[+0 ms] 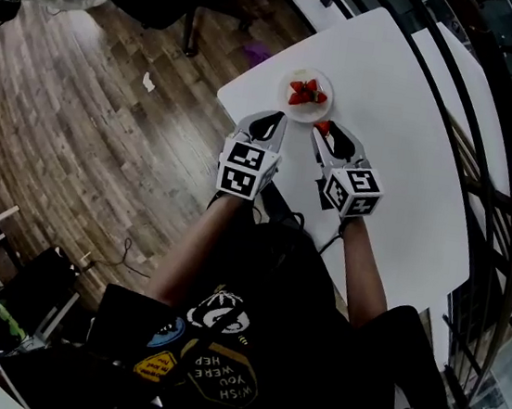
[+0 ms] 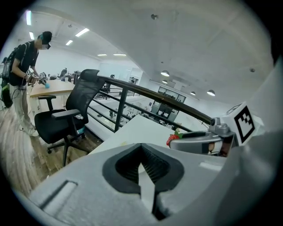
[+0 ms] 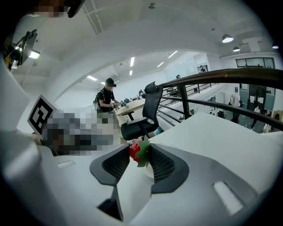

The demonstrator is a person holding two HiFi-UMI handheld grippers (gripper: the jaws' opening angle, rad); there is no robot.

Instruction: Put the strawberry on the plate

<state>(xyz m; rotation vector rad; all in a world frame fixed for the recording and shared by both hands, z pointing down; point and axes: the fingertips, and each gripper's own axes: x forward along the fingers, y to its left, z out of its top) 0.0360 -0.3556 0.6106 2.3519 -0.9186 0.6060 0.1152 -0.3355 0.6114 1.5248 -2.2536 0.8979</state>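
Reading upside down, the shirt print (image 1: 218, 386) nearest the camera says "WISH YOU WERE". Ahead, the left gripper (image 1: 278, 118) hangs empty, jaws closed together, over the table's near edge. The right gripper (image 1: 321, 129) clamps a strawberry (image 1: 323, 126) just short of the plate (image 1: 290, 106), which carries more strawberries (image 1: 307, 92). Bare white table (image 1: 403, 153) spreads rightward to the railing (image 3: 212, 75).

White rounded-corner worktop (image 1: 401, 171) stands on brown wood-plank floor (image 1: 88, 130). Small white scrap (image 1: 149, 82) lies on that floor. Black swivel office chair (image 2: 84, 92) near dark metal railing (image 2: 150, 93). Person (image 2: 22, 66) stands at distant light wooden desk (image 2: 55, 88).
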